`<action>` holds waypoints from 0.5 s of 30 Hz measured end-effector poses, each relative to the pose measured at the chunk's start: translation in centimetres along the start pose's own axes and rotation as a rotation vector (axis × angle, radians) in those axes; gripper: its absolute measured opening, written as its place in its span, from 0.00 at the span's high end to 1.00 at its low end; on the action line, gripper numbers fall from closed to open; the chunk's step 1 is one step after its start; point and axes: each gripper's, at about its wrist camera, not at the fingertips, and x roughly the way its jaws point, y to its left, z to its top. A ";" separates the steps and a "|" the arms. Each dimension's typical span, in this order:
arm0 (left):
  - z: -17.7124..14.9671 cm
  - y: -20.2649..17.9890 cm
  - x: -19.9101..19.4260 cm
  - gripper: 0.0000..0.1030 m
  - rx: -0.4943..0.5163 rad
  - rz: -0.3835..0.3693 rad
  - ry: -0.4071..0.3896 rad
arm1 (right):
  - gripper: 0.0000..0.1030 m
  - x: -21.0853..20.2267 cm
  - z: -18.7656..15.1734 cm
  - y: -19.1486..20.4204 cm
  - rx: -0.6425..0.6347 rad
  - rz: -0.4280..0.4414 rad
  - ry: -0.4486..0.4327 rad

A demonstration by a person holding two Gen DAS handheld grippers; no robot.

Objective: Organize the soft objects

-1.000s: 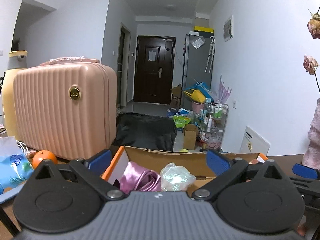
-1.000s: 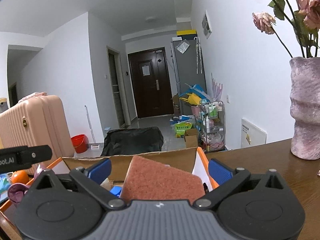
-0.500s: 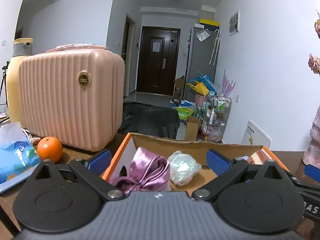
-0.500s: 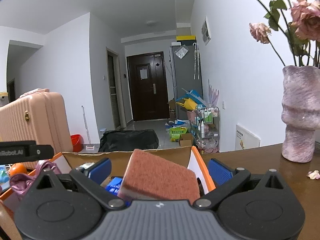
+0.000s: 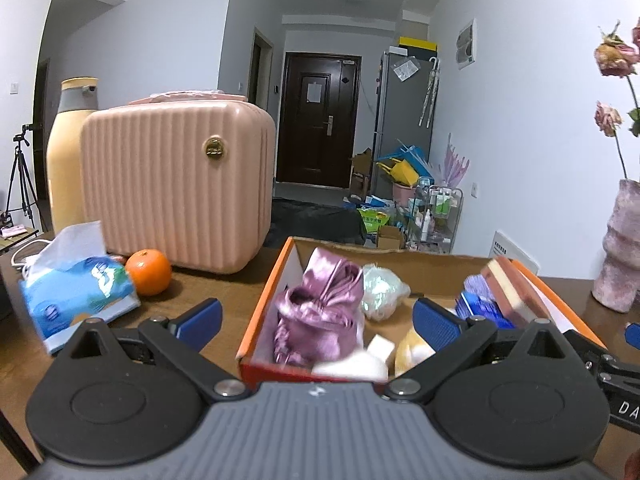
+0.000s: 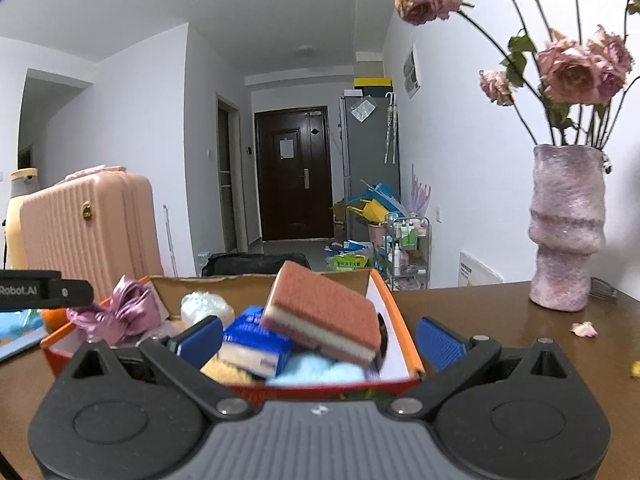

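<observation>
An orange-edged cardboard box (image 5: pixel 262 304) (image 6: pixel 404 334) sits on the brown table. It holds a pink satin pouch (image 5: pixel 320 308) (image 6: pixel 120 312), a clear crinkled bag (image 5: pixel 380 292) (image 6: pixel 206 308), a brown-and-pink sponge (image 6: pixel 328 312) (image 5: pixel 508 288), a blue packet (image 6: pixel 256 336), a yellow piece and a light blue fluffy piece (image 6: pixel 316 370). My left gripper (image 5: pixel 316 320) is open and empty, above the box's near edge. My right gripper (image 6: pixel 320 340) is open and empty, above the box's right half; the sponge lies loose and tilted between its fingers.
A pink ribbed case (image 5: pixel 176 184) and a cream bottle (image 5: pixel 68 152) stand at the left. An orange (image 5: pixel 148 272) and a blue tissue pack (image 5: pixel 76 292) lie in front of them. A pink vase (image 6: pixel 566 228) with dried roses stands at the right. A petal (image 6: pixel 584 329) lies on the table.
Both grippers have risen and pulled back, so more of the box's inside shows. The sponge that filled the right gripper's gap now lies tilted in the box.
</observation>
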 end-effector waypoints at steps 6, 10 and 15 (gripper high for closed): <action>-1.6 0.6 -4.4 0.00 0.023 -0.010 -0.002 | 0.00 -3.6 -1.1 0.1 -0.017 -0.002 0.017; -2.7 1.0 -7.4 0.00 0.034 -0.020 0.000 | 0.00 -6.3 -1.8 0.3 -0.024 -0.001 0.025; -4.2 1.4 -12.0 0.00 0.056 -0.056 -0.010 | 0.00 -10.4 -2.9 1.1 -0.055 0.001 0.035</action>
